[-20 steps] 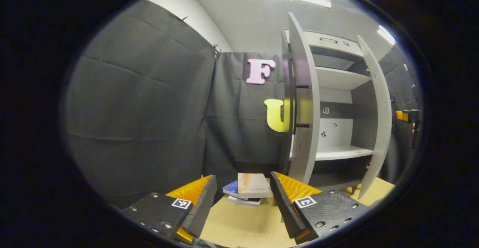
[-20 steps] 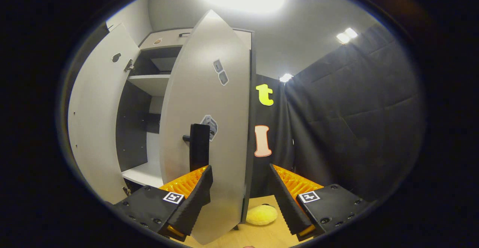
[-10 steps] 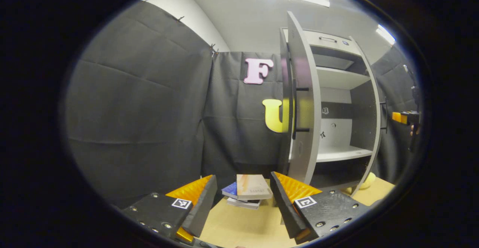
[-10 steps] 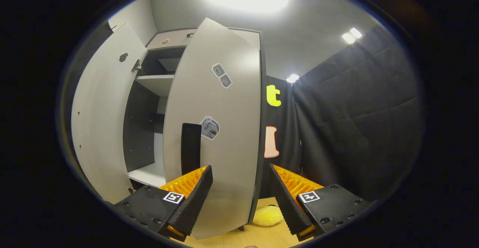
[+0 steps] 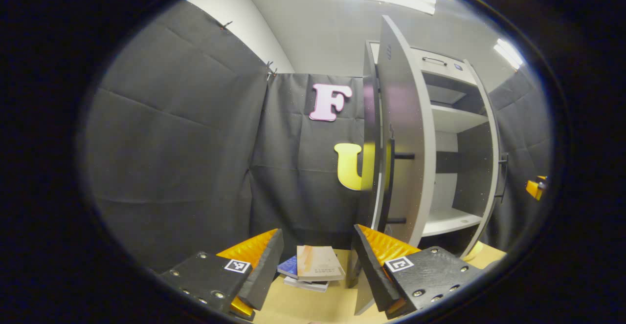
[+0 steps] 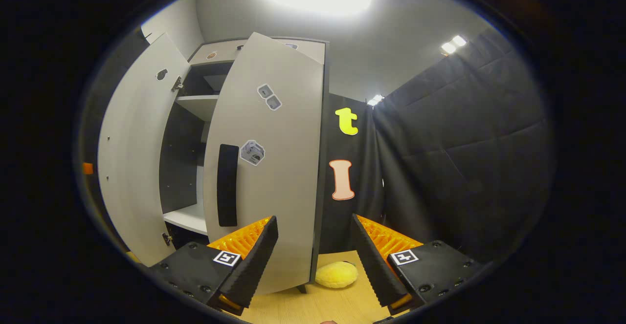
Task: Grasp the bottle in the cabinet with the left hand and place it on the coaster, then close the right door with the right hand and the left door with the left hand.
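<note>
In the right gripper view the cabinet's right door (image 6: 279, 167), grey with a black handle (image 6: 227, 184), stands partly swung in just beyond my right gripper (image 6: 315, 260), which is open and holds nothing. The left door (image 6: 132, 158) hangs wide open at the far left. In the left gripper view that left door (image 5: 403, 143) stands almost edge-on close ahead, its handle (image 5: 391, 182) above my right fingertip. My left gripper (image 5: 318, 265) is open and empty. The right door (image 5: 491, 167) shows beyond the white shelves (image 5: 447, 221), with the other gripper (image 5: 535, 187) past it.
A small stack of books (image 5: 313, 270) lies on the wooden tabletop (image 5: 303, 307) ahead of the left gripper. A yellow soft object (image 6: 336, 275) sits on the table by the cabinet's right foot. Black cloth walls close in on both sides.
The right door has swung further toward the cabinet, and the right gripper has followed it. The left gripper has come closer to the left door, which now looms larger.
</note>
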